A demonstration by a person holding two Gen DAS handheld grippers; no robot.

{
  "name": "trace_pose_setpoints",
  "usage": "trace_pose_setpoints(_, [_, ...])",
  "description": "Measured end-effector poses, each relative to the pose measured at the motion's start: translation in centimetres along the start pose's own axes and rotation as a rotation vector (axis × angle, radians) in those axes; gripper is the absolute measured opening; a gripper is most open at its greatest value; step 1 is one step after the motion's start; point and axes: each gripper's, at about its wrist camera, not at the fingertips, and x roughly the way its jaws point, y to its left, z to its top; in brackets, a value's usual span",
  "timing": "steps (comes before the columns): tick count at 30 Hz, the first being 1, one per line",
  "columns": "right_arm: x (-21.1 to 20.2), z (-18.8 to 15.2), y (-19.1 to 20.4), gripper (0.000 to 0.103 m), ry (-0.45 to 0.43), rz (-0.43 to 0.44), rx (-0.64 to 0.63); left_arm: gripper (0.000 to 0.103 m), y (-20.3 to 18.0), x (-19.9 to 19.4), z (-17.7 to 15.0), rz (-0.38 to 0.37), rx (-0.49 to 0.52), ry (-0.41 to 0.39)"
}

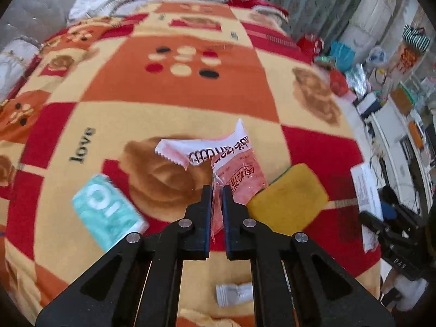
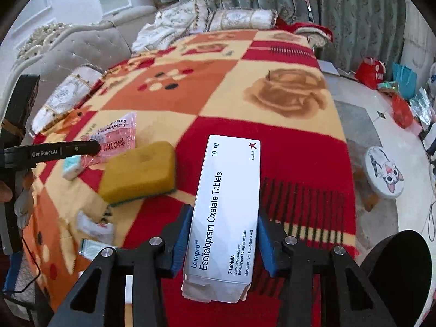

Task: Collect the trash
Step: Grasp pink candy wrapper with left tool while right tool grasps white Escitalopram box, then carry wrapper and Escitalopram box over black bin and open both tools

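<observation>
- Trash bits are scattered over a bed with a red, orange and cream blanket point(image 1: 174, 103): a pink snack wrapper point(image 1: 239, 171), a white Lexapro tablet box point(image 2: 226, 212), and small white wrappers point(image 1: 235, 294) near the bed's front edge.
- Left gripper point(image 1: 217, 190) has its jaws pinched almost closed on the lower edge of the pink snack wrapper, which sticks up between them over the blanket.
- Right gripper point(image 2: 222, 234) is clamped on the tablet box, blue pads point(image 2: 181, 237) pressing both long sides, box pointing forward above the blanket.
- A yellow sponge point(image 1: 288, 201) sits just right of the wrapper, teal tissue pack point(image 1: 109, 212) off to the left.
</observation>
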Motion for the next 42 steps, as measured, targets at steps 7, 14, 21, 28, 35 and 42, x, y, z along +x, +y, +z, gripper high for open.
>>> trace_pose_setpoints(7, [-2.7,-1.2,0.8,0.044,-0.030,0.041,0.014,0.005,-1.1,-5.3,-1.5,-0.036,-0.011,-0.089])
trace_pose_setpoints(14, [-4.5,-2.3,1.0,0.044,-0.044,0.023,0.014,0.005,-4.9,-7.5,-3.3,-0.065,0.028,-0.132])
trace_pose_setpoints(21, [-6.3,-3.5,-0.3,0.044,-0.057,-0.004,0.032,0.005,-9.3,-7.6,-5.0,-0.090,0.073,-0.131])
trace_pose_setpoints(28, [-9.0,-4.8,-3.3,0.044,-0.086,-0.046,0.075,0.005,-14.9,-7.3,-6.0,-0.130,0.146,-0.126])
trace_pose_setpoints(35, [-11.4,-6.7,-7.4,0.044,-0.099,-0.106,0.146,0.005,-20.3,-6.4,-6.9,-0.181,0.216,-0.094])
trace_pose_setpoints(42, [-13.0,-8.9,-12.5,0.044,-0.099,-0.167,0.240,0.005,-25.7,-4.8,-7.8,-0.226,0.266,-0.053])
